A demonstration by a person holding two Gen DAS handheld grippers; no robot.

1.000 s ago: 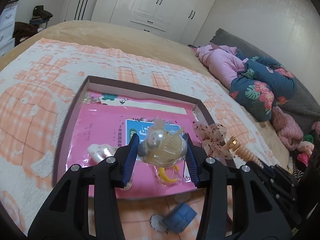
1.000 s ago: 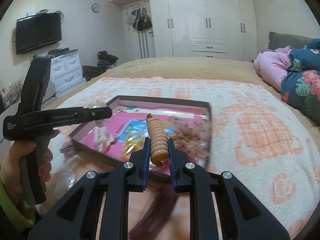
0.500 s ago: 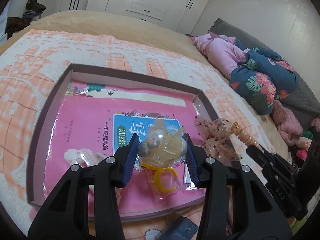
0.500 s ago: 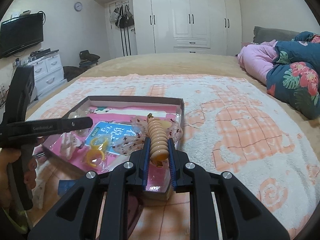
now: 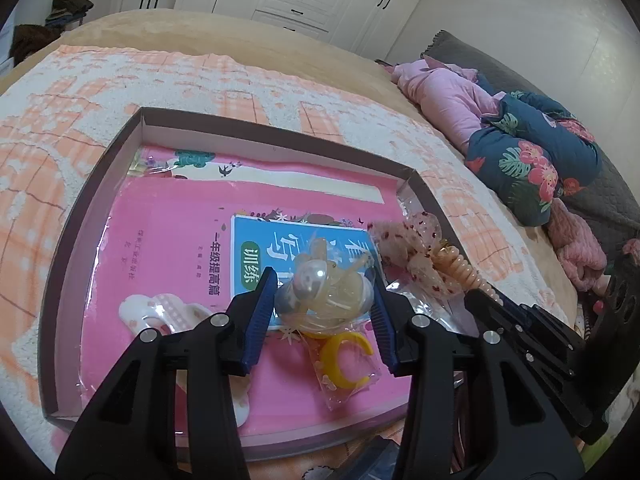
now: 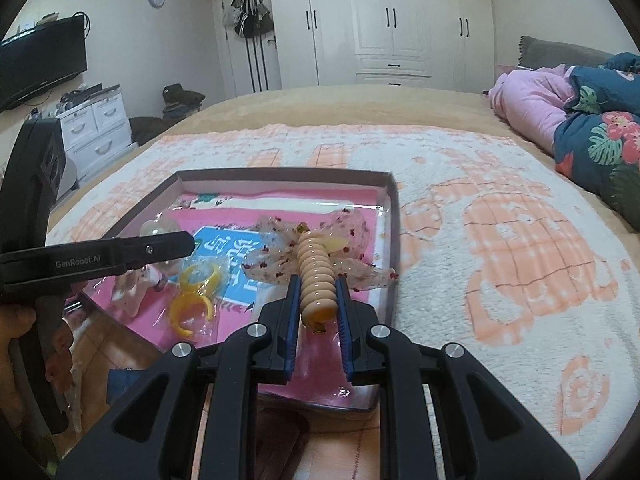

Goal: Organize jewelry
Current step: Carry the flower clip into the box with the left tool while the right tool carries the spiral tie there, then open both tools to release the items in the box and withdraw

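nearest, the left gripper (image 5: 324,300) is seen pinched on a clear hair ornament with a pearl (image 5: 320,294), which is held just above the pink book (image 5: 168,248) lying in the shallow box (image 5: 280,136). the right gripper (image 6: 318,300) is pressed tight on the ribbed beige clip (image 6: 316,276) of a sheer speckled bow (image 6: 276,256), and this is held over the box's near right corner. neither piece is yet set down, so the task is judged to be partway through: two items are carried and are still to be placed.

already in the box, a bagged yellow ring (image 5: 346,360) is found just under the left gripper, and a white and pink checked hair clip (image 5: 168,314) is lying to its left. in the right wrist view two yellow rings appear to be in that bag. a small blue thing is glimpsed on the blanket (image 6: 500,240) at the box's near edge; what it is cannot be told.

room for both pieces is limited by the bag and the checked clip, and the two grippers are held close together, so a bump may be risked.

farther off, pink and floral bedding (image 6: 580,120) is piled at the right, and white wardrobes (image 6: 400,20) are seen at the back.
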